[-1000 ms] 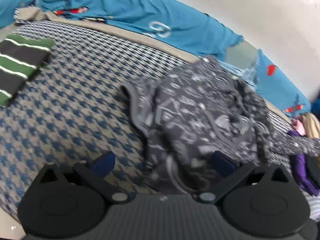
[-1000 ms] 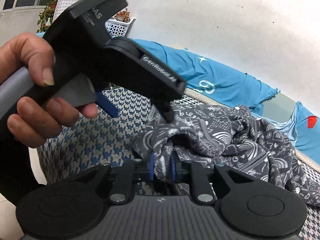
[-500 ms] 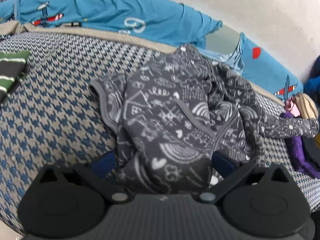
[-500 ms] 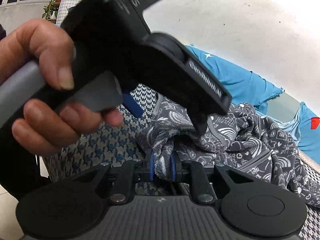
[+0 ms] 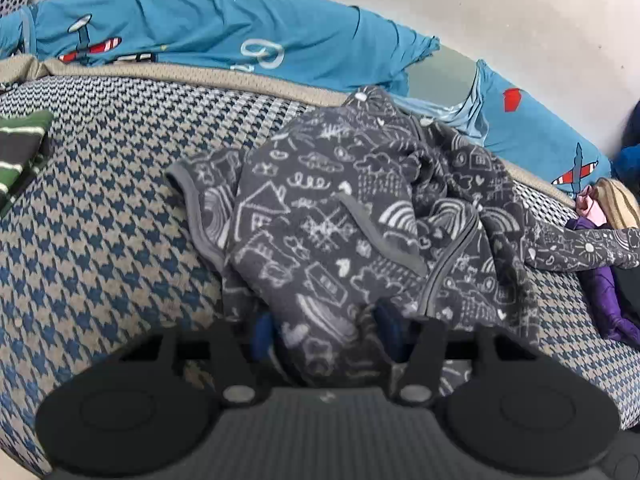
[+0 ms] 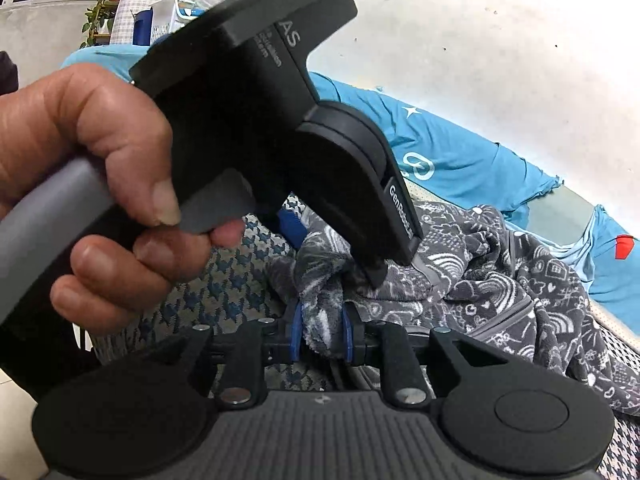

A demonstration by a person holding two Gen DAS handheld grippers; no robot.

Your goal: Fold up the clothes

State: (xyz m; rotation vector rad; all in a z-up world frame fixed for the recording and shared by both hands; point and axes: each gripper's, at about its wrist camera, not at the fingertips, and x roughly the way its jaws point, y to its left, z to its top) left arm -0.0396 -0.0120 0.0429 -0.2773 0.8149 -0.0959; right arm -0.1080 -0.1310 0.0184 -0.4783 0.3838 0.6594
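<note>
While my left gripper [image 5: 326,334] closes, its jaws, which stood fully spread a second ago, have drawn in around a bunched fold at the near edge of the grey doodle-print fleece garment [image 5: 360,216]; the blue pads sit at either side of the cloth, but I cannot yet confirm firm pressure.

Left wrist view, left to right: a folded green-striped item [image 5: 20,148] lies at the left edge; the houndstooth-covered surface [image 5: 100,220] fills the lower left; the garment is crumpled in the centre; a purple garment [image 5: 608,300] lies at the far right. Blue aeroplane-print fabric [image 5: 200,28] runs along the top.

Right wrist view, left to right: the person's hand [image 6: 92,184] squeezes the left gripper's handle at the left; at lower centre my right gripper [image 6: 322,332] is clamped on a twisted corner of the same garment, its jaws easing open slightly with cloth pinched between them.

Judgement: the second grasp point is nearly secured. With both edges held, the garment can be lifted and spread flat before the first fold.
</note>
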